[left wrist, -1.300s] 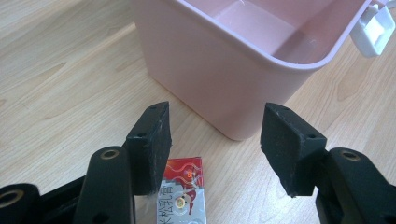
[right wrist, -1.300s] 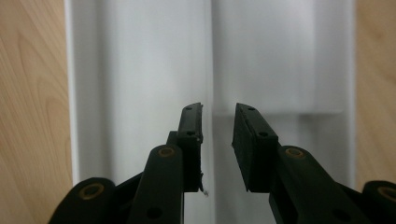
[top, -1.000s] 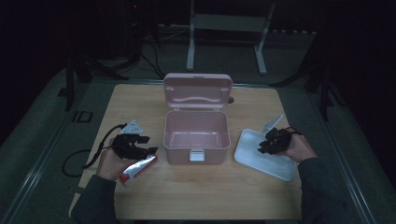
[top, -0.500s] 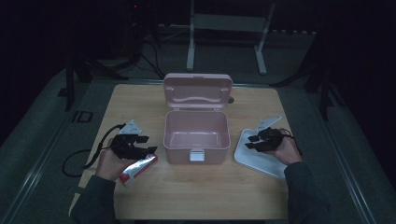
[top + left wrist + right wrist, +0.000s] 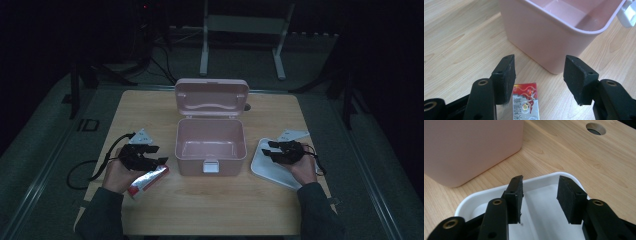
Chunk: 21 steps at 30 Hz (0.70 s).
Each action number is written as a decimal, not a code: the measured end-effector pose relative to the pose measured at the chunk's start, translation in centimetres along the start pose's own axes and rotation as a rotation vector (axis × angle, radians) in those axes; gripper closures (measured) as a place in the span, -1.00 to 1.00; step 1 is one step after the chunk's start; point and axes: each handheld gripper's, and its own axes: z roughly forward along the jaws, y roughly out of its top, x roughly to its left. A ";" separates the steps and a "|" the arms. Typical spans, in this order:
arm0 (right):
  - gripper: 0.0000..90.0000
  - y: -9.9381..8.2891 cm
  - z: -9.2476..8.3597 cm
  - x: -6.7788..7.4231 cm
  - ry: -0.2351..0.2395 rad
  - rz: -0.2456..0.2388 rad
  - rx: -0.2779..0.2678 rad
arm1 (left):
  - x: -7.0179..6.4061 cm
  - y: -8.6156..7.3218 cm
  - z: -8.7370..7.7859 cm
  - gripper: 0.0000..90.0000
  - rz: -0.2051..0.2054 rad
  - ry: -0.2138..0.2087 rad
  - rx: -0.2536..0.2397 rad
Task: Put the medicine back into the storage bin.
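The small red and silver carton lies flat on the table, just left of the open pink box. The left tool hovers right over it, jaws spread wide, touching nothing. The carton's long axis runs along the tool's reach, its near end under the jaws. The right tool sits over the white tray, well apart; its jaws have just been opening, nothing between them.

Chinese characters, seemingly "米松乳膏", were printed in black on the red-and-silver box; the rest was cut off.
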 end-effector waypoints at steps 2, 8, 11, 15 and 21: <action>0.19 -0.1 0.1 0.1 -0.014 -0.003 0.014 | 0.0 0.0 0.0 -0.06 -0.003 -0.003 0.013; 0.14 -0.1 -0.3 0.2 -0.047 0.016 -0.011 | 0.4 0.1 -0.3 -0.08 -0.002 0.014 0.060; 0.13 -0.1 -0.6 0.3 -0.072 0.018 -0.025 | 0.7 0.1 -0.4 -0.09 0.004 0.028 0.101; 0.10 -0.1 -0.7 0.2 -0.079 0.026 -0.039 | 0.9 0.0 -0.3 -0.12 0.010 0.049 0.167; 0.07 -0.2 -0.8 0.4 -0.084 0.023 -0.044 | 0.8 0.0 0.3 -0.11 0.022 0.079 0.269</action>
